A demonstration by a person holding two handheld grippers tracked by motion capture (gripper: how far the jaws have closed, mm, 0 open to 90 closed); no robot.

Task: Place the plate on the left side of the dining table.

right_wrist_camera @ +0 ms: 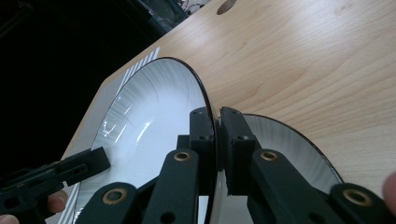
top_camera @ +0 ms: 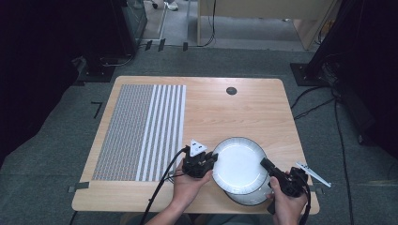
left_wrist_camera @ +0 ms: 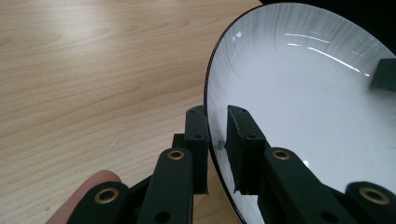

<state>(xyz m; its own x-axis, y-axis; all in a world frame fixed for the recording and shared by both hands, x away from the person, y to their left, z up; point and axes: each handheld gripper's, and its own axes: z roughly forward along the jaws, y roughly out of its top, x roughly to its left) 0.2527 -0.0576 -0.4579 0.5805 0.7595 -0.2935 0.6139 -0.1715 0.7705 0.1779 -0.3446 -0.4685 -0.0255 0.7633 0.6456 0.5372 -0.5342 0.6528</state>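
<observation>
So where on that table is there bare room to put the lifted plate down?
Bare wood runs from the striped mat to the table's right edge, below the round hole. The near right corner is crowded: a second plate and both grippers.

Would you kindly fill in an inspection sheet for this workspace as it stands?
Surface: wooden table with a grey striped mat on its left side and a round grommet near the far edge.
Job's things: a white plate with a dark rim, lifted and tilted above a second plate that lies on the table.
Clutter: a metal clip by the right edge.
Grippers: left gripper and right gripper each shut on the lifted plate's rim, on opposite sides.
Cables: black cables trail from the grippers.
Surroundings: grey carpet, floor cables, dark equipment stands.
</observation>
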